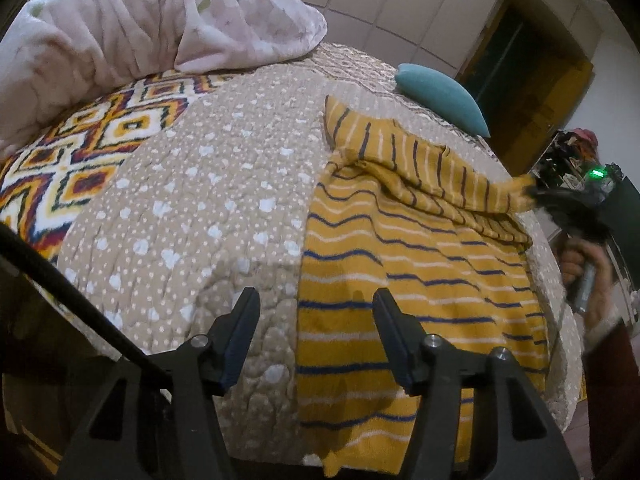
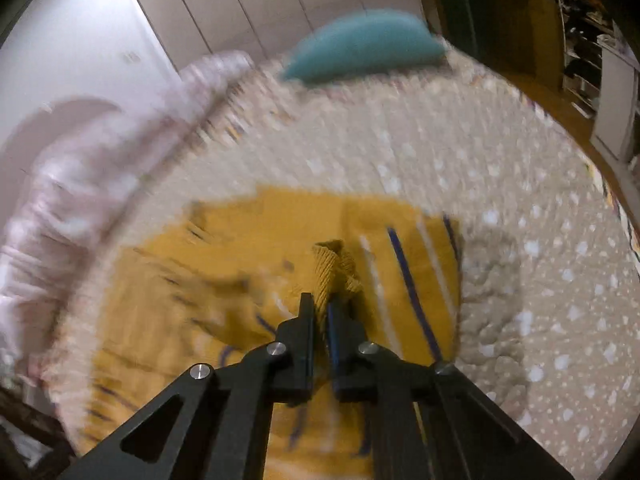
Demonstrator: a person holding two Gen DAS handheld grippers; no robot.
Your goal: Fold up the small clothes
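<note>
A mustard-yellow shirt with navy and white stripes lies on the bed's beige dotted quilt. My left gripper is open and empty, low over the shirt's near left edge. My right gripper is at the far right, shut on the shirt's sleeve, which is pulled taut across the shirt's upper part. In the blurred right wrist view the right gripper pinches a bunch of the yellow sleeve cuff above the shirt.
A pink rumpled blanket lies at the bed's far left. A teal pillow sits at the far edge; it also shows in the right wrist view. The bed drops off at the right edge, with shelves and a doorway beyond.
</note>
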